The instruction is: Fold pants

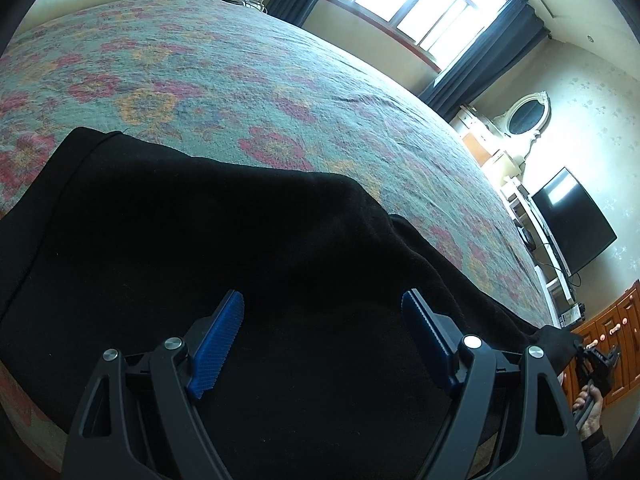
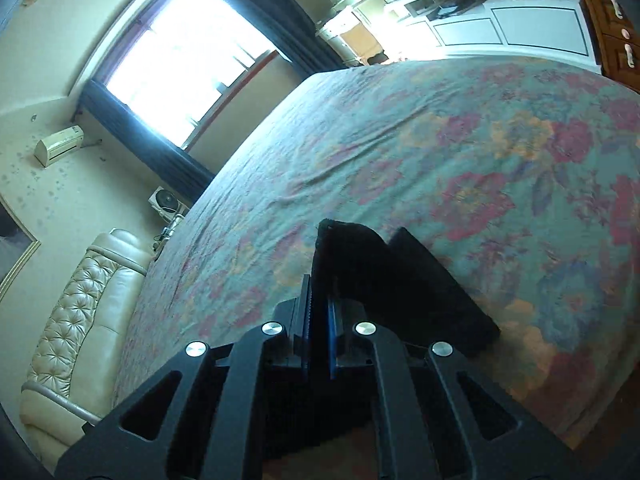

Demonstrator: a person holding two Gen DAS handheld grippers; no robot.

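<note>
Black pants [image 1: 224,240] lie spread on a floral bedspread [image 1: 248,80]. My left gripper [image 1: 322,312] is open, its blue pads [image 1: 222,332] wide apart just above the pants' wide end. The pants stretch away to the right, where my right gripper [image 1: 588,354] holds their far end at the bed's edge. In the right wrist view my right gripper [image 2: 319,304] is shut on the black pants' end [image 2: 348,256], which sticks up between the pads, lifted above the bedspread [image 2: 480,152].
A cream tufted headboard [image 2: 76,312] runs along one side of the bed. A window with dark curtains [image 1: 420,4], a wall TV [image 1: 572,220], a white shelf unit [image 2: 500,28] and wooden drawers [image 1: 612,332] stand beyond the bed's edges.
</note>
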